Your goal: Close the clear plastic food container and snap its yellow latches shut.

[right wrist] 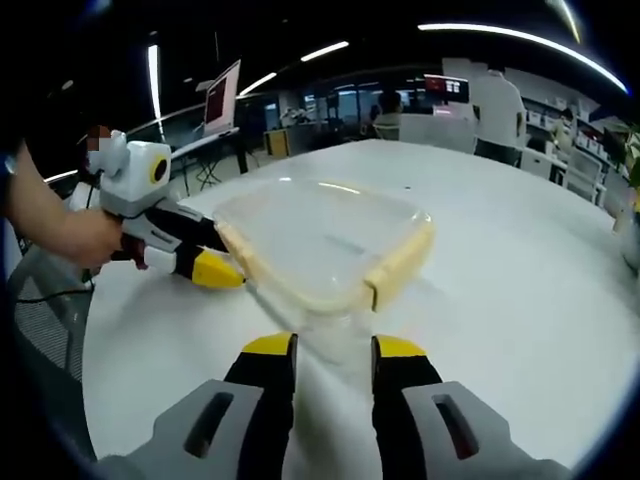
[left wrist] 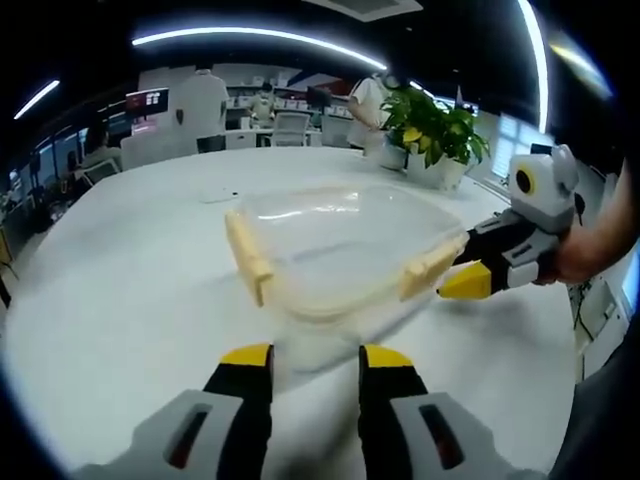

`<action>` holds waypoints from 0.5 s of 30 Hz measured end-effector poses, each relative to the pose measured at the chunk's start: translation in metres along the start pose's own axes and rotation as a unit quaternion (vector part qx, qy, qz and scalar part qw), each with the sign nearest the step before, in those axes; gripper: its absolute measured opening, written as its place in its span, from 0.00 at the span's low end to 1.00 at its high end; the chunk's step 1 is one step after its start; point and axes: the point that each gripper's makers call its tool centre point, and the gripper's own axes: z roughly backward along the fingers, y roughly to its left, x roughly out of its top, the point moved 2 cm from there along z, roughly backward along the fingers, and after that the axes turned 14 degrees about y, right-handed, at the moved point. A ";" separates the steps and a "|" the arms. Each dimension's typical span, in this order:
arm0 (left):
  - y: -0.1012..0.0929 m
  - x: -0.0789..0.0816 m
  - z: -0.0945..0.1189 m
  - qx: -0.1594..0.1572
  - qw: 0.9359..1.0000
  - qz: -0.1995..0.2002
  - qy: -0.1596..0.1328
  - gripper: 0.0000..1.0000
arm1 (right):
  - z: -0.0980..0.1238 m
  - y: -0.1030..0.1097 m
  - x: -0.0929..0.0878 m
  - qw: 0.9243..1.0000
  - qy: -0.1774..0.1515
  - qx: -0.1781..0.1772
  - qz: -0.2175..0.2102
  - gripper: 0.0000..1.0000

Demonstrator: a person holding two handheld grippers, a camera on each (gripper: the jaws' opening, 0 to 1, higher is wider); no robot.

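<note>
Clear plastic container (left wrist: 340, 245) with pale yellow latches (left wrist: 248, 256) (lid on), white table (left wrist: 120, 300).

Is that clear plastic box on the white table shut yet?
Cannot tell for sure. The lid looks seated on the clear plastic food container, but its yellow latches still flare outward, apparently unsnapped.

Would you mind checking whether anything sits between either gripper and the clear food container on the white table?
Nothing visible does. The left gripper and right gripper each point at the clear container across bare white table, each close to one of its yellow latches.
</note>
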 end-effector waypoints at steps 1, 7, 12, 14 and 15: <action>0.000 0.000 0.000 0.001 1.000 -0.001 0.000 0.26 | 0.000 0.000 0.000 1.000 0.000 0.000 0.000 0.26; 0.000 -0.002 0.001 0.005 1.000 0.001 0.001 0.26 | 0.000 0.002 -0.002 1.000 -0.001 0.000 0.001 0.28; 0.000 -0.004 0.002 -0.003 1.000 -0.001 0.005 0.29 | 0.001 0.001 -0.004 1.000 -0.001 -0.009 -0.005 0.29; 0.001 -0.004 0.003 -0.004 1.000 0.000 0.005 0.28 | 0.000 0.001 -0.007 1.000 0.006 -0.005 -0.004 0.28; 0.001 -0.005 0.004 -0.009 1.000 0.005 0.004 0.29 | -0.001 0.000 -0.011 1.000 0.015 -0.009 0.006 0.27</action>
